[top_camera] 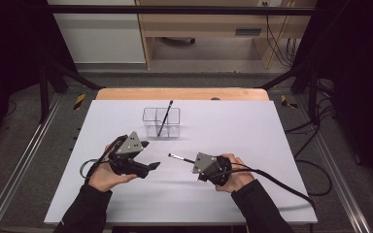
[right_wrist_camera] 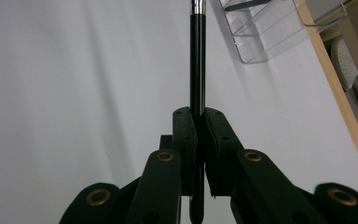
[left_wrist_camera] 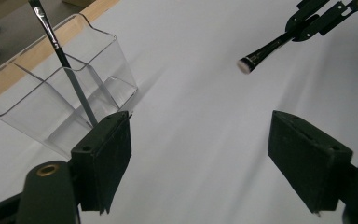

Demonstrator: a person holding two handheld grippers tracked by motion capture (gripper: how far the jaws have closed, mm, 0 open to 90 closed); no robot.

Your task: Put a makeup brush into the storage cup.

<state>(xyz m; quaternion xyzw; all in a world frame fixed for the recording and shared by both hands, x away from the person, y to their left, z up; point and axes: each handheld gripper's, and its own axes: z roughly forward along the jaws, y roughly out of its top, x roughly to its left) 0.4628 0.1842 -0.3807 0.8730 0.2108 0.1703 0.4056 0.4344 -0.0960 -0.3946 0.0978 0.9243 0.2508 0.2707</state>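
The right tool (top_camera: 193,162) is clamped on a black brush (right_wrist_camera: 197,56), its jaws pressed tight against the handle. In the right gripper view the handle runs straight out along the tool's own line, with the silver ferrule at the far end. In the high view the brush (top_camera: 180,158) sticks out from that tool toward the left and a little away from the person, bristle end leading, held above the white surface (top_camera: 252,136).

The clear holder (top_camera: 161,122) lies ahead of the brush tip and further from the person, well apart from it. A second brush (top_camera: 165,116) already leans in one of its compartments, tilted with its tip up and away.

So the held brush points mostly sideways, while the holder's openings face up. I judge the coming move needs the right hand to carry the brush forward and tip its long axis toward upright over a compartment.

The left tool (top_camera: 148,156) is gaping, holding nothing. In its own view the holder (left_wrist_camera: 65,100) sits just ahead on its left side. The right tool is the one placed to deliver.
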